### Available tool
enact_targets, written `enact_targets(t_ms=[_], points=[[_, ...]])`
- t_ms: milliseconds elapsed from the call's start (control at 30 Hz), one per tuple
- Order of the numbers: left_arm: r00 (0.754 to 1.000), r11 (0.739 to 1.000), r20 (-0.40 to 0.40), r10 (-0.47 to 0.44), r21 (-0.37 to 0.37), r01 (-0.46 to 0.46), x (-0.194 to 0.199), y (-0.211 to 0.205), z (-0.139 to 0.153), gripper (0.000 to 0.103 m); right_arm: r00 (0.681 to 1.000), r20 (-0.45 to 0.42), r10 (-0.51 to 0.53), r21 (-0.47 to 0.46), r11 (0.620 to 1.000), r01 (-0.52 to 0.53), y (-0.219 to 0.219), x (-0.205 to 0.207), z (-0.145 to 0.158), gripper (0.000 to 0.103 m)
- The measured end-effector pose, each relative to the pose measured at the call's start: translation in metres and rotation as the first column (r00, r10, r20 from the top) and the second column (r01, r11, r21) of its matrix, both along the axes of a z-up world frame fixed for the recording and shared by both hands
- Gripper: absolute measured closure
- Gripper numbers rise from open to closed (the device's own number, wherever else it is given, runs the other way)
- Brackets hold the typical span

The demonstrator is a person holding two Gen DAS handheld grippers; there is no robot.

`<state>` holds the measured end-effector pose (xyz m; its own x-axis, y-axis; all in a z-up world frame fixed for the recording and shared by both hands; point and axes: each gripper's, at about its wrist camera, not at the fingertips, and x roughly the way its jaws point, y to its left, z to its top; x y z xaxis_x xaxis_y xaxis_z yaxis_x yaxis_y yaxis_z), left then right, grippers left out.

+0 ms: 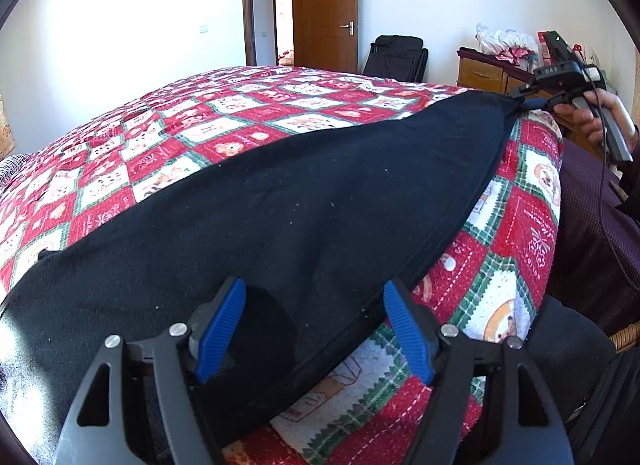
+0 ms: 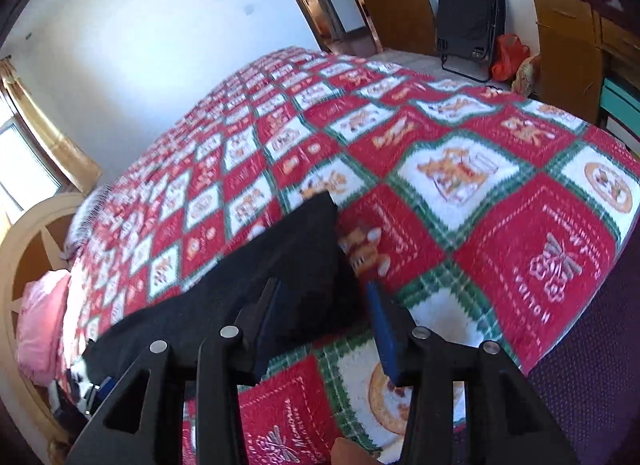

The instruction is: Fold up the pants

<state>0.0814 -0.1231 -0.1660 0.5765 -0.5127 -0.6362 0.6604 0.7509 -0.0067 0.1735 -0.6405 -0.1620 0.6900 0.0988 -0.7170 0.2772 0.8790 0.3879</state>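
A: In the left wrist view, where are the black fleece pants (image 1: 280,205) lying?

B: They are lying flat on the red, white and green patchwork quilt (image 1: 192,121), as one long band. The long axis is running from near the left gripper (image 1: 316,329) up to the far right, where the right gripper (image 1: 534,103) is meeting the narrow end (I cannot tell from here if it is pinching it). The left gripper's blue pads are standing wide apart, and nothing is pressed between them. The near edge of the pants is passing between them, on the quilt.

A: And in the right wrist view?

B: This picture is blurred. The right gripper (image 2: 324,313) is showing a moderate gap between its pads, and I am seeing no cloth pressed there. The end of the pants (image 2: 288,261) is lying just ahead and to the left of the jaws, with the band stretching away to the lower left.

A: So which hand is nearer?

B: I judge each hand is at its own end, so the fold will probably bring one end along that axis.
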Motion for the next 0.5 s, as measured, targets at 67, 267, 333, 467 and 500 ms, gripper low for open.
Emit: enact_targets(t_ms=[67, 267, 333, 467, 500], points=[[1.000, 1.000, 0.000, -0.001, -0.001, 0.001, 0.000, 0.000, 0.000, 0.028, 1.000, 0.003, -0.014, -0.028, 1.000, 0.014, 0.003, 0.001, 0.000, 0.089], [1.000, 1.000, 0.012, -0.006, 0.001, 0.006, -0.001, 0.000, -0.001, 0.028, 1.000, 0.028, -0.014, -0.092, 0.996, 0.017, 0.009, -0.001, 0.008, 0.090], [1.000, 1.000, 0.017, -0.008, 0.005, 0.008, -0.002, 0.000, -0.001, 0.028, 1.000, -0.006, -0.027, -0.097, 0.995, 0.026, 0.004, 0.002, -0.001, 0.090], [1.000, 1.000, 0.018, -0.009, 0.006, 0.009, -0.003, 0.001, -0.001, 0.028, 1.000, -0.007, -0.030, -0.079, 0.996, 0.030, -0.001, -0.003, -0.002, 0.084], [1.000, 1.000, 0.017, -0.005, 0.007, 0.005, -0.004, 0.001, 0.000, 0.028, 0.999, -0.007, -0.052, -0.101, 0.994, 0.051, -0.001, -0.006, 0.003, 0.073]])
